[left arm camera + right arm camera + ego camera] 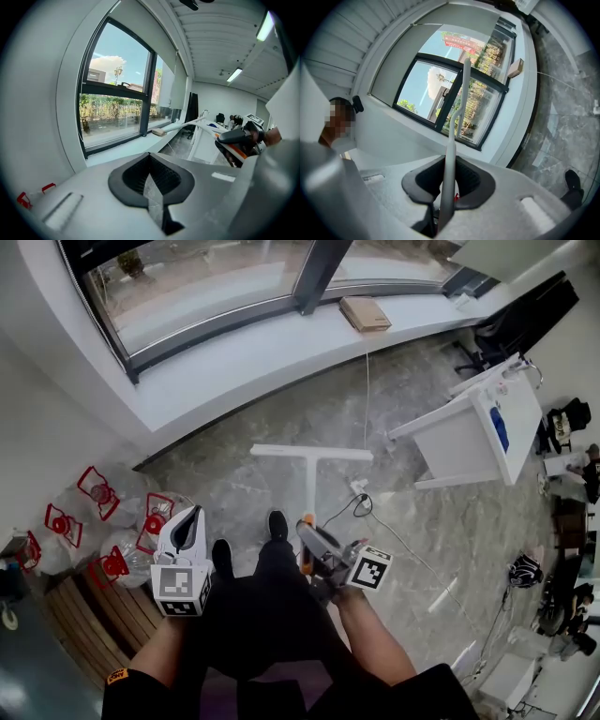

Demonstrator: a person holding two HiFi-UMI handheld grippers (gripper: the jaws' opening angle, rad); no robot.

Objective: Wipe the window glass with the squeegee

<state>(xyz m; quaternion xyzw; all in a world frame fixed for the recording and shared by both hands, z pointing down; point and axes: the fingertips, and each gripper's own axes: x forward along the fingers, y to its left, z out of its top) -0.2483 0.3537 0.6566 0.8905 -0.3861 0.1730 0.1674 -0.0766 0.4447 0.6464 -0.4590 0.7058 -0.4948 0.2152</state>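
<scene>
At the far left of the head view a cluster of clear bottles [103, 531] with red handles is seen on the floor; five handles can be counted, though the count is unsure where they overlap. Next to them the left gripper [190, 519] is held idle, and in its own view its jaws [152, 180] are seen pressed together with nothing between them. Further right, the one squeegee [309, 454] is held out over the stone floor, its crossbar well short of the sill and of the window glass [216, 277], so wiping is judged not yet begun. The right gripper [314, 542] is clamped on the lower end of the pole, near its orange grip, and in the right gripper view the pole [457, 108] is seen pinched between the closed jaws [447, 187] and rising toward the panes. For the step to be done well, the blade should be raised to the top of a pane, laid flat along its whole edge, and drawn down in straight, overlapping passes under even pressure (a second hold from the idle gripper would likely steady so long a pole). One cardboard box [364, 313] lies on the sill, which should be kept clear of the blade's path. One white table [469, 432] stands at the right. Two grippers are in play.
</scene>
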